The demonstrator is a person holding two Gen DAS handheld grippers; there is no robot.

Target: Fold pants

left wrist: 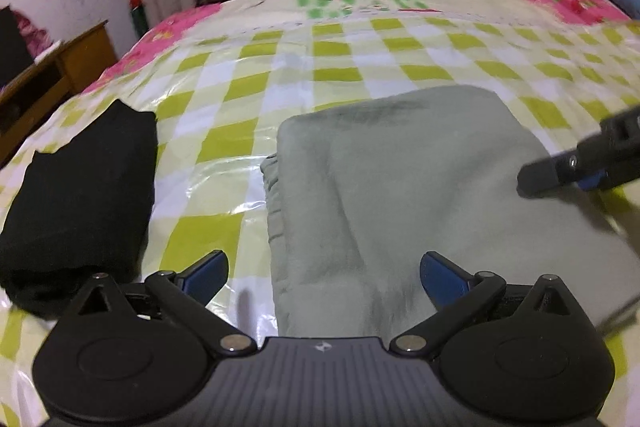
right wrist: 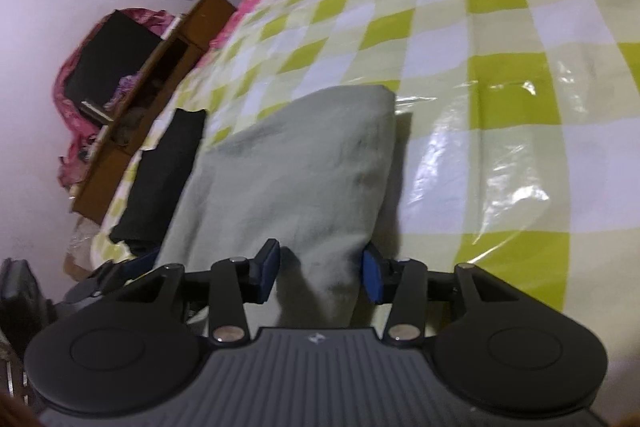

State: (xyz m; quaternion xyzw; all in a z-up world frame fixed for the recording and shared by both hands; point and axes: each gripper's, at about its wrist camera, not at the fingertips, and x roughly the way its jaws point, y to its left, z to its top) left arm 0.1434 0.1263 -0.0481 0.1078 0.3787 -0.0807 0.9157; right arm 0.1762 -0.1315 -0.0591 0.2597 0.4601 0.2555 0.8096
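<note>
Both tools, left tool [left wrist: 324, 277] and right tool [right wrist: 320, 269], stood open; the folded pants [left wrist: 400, 187] wanted gentle, even release.

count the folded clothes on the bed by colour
grey-green folded pants: 1
black folded garment: 1
total: 2
Both lie apart on the checked plastic sheet.
</note>
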